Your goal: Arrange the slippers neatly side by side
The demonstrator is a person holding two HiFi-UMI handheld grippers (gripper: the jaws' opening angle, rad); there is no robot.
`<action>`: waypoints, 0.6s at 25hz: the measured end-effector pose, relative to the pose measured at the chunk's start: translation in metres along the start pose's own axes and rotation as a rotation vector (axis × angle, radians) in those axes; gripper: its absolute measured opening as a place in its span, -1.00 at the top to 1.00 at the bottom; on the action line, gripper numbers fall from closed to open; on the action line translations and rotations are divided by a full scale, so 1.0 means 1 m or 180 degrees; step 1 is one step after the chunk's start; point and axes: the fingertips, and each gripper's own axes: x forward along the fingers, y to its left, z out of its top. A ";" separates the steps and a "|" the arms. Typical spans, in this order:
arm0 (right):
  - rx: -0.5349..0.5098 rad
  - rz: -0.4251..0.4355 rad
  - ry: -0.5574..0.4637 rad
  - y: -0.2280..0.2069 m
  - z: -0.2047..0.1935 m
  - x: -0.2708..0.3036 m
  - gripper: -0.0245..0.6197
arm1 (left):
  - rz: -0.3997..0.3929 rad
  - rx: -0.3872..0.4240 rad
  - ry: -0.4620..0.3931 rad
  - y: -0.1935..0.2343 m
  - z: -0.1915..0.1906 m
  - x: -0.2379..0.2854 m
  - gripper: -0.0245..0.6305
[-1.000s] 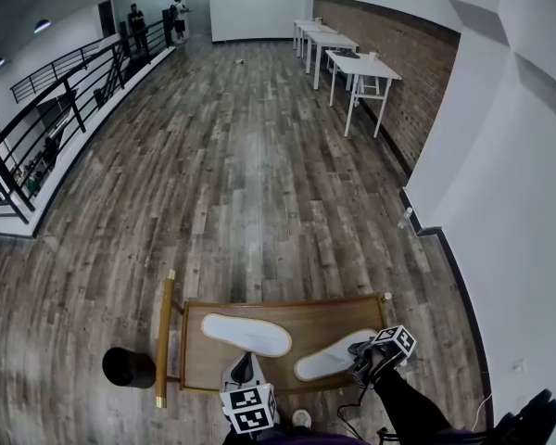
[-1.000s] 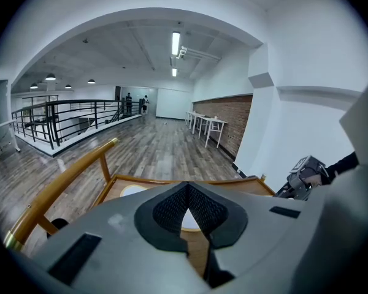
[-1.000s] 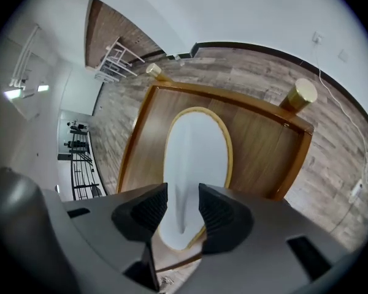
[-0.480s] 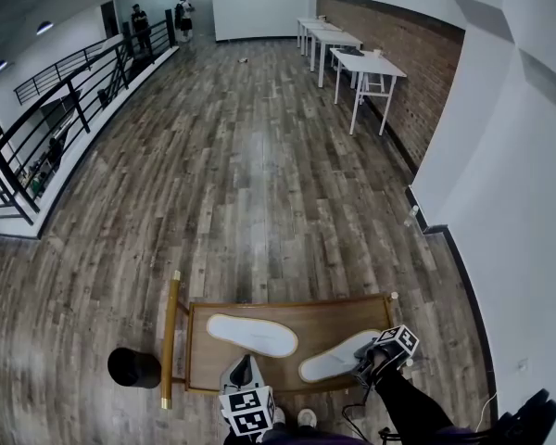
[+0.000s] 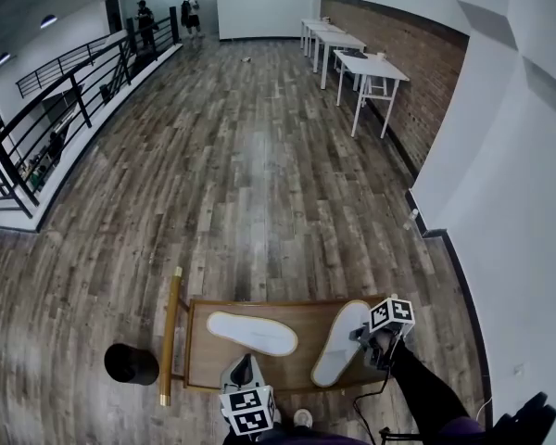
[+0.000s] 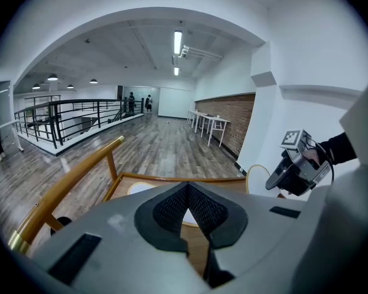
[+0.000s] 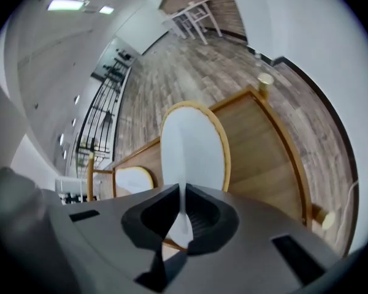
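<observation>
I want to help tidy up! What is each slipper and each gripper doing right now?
left slipper: lying flat on the wooden table, untouched.
right slipper: pinched at its near end by the right gripper.
right gripper: jaws have just been closing, now shut on the right slipper.
left gripper: shut, empty.

Bright, even light comes from a long white ceiling strip lamp point(image 6: 177, 41) at twelve o'clock in the left gripper view; the grey-brown plank floor point(image 5: 250, 174) shows a pale sheen. Every view bows at its rim, and the white flat slipper point(image 7: 193, 146) looks washed out, slightly blurred.
</observation>
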 end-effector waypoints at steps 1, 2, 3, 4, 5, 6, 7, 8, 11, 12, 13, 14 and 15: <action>-0.0240 -0.0022 0.0080 0.009 0.004 -0.001 0.86 | 0.0008 -0.0003 -0.0001 0.001 0.000 -0.001 0.93; -0.0465 -0.0051 0.0155 0.018 0.008 -0.001 0.86 | 0.0018 -0.0006 -0.0001 0.003 0.001 -0.002 0.93; -0.0668 -0.0081 0.0223 0.027 0.012 -0.001 0.86 | 0.0029 -0.0009 -0.0001 0.006 0.002 -0.003 0.93; -0.0840 -0.0107 0.0287 0.035 0.015 0.000 0.86 | 0.0039 -0.0013 -0.0001 0.008 0.003 -0.004 0.93; -0.0970 -0.0127 0.0349 0.042 0.018 0.002 0.86 | 0.0047 -0.0020 0.0000 0.009 0.004 -0.004 0.93; -0.1051 -0.0140 0.0411 0.046 0.020 0.004 0.86 | 0.0053 -0.0029 0.0003 0.010 0.004 -0.004 0.93; -0.1089 -0.0147 0.0472 0.048 0.021 0.008 0.86 | 0.0058 -0.0037 0.0005 0.010 0.003 -0.004 0.93; -0.1101 -0.0151 0.0532 0.049 0.021 0.013 0.86 | 0.0063 -0.0039 0.0002 0.011 0.002 -0.003 0.93; -0.1110 -0.0180 0.0708 0.049 0.018 0.032 0.86 | 0.0090 -0.0031 -0.0006 0.017 0.003 -0.003 0.93; -0.1121 -0.0197 0.0769 0.048 0.016 0.037 0.86 | 0.0096 -0.0034 -0.0005 0.018 0.004 -0.003 0.93; -0.1136 -0.0217 0.0830 0.047 0.013 0.041 0.86 | 0.0099 -0.0037 -0.0005 0.019 0.006 -0.003 0.93; -0.1154 -0.0240 0.0885 0.045 0.011 0.045 0.86 | 0.0102 -0.0038 -0.0007 0.019 0.007 -0.003 0.93; -0.1168 -0.0261 0.0926 0.042 0.010 0.048 0.86 | 0.0109 -0.0040 -0.0006 0.019 0.008 -0.003 0.93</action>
